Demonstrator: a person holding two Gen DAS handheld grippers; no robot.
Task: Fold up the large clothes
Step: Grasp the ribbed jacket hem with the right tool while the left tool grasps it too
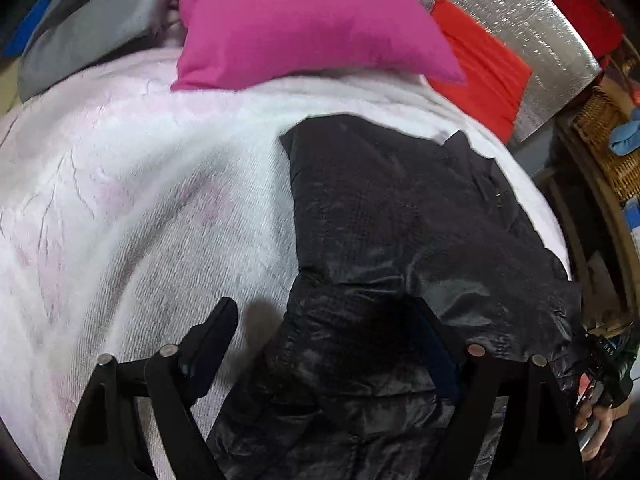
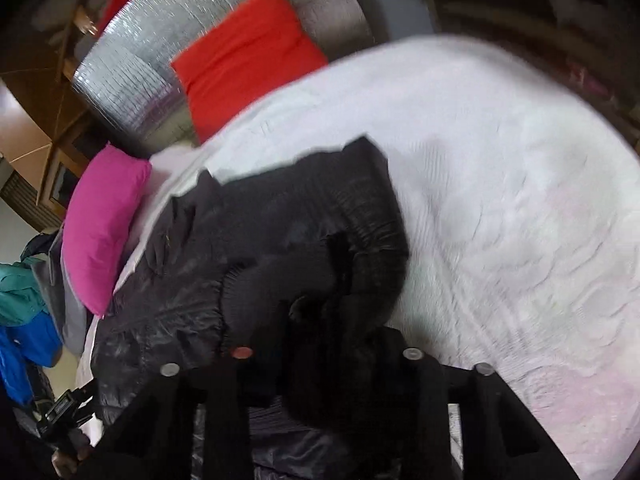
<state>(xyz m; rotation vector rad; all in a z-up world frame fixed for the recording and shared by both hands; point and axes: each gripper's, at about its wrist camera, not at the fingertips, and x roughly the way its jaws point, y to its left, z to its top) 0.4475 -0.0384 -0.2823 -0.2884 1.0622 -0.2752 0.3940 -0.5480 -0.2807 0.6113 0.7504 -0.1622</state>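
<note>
A black quilted jacket [image 1: 400, 216] lies on the white bedspread [image 1: 140, 184], partly folded. My left gripper [image 1: 320, 320] is open above the jacket's near left edge; one finger is over the bedspread, the other over the black fabric. In the right wrist view the jacket [image 2: 280, 224] fills the middle, with its dark fur-trimmed collar bunched up at my right gripper [image 2: 320, 344]. The right fingers are close together with dark jacket fabric between them, blurred by motion.
A magenta pillow [image 1: 304, 20] and a red pillow [image 1: 480, 64] lean on a silver headboard [image 1: 520, 20] at the far end. Grey bedding [image 1: 88, 28] lies at the far left. A wicker basket [image 1: 608, 140] stands at the right. Blue and teal clothing [image 2: 24, 312] hangs left.
</note>
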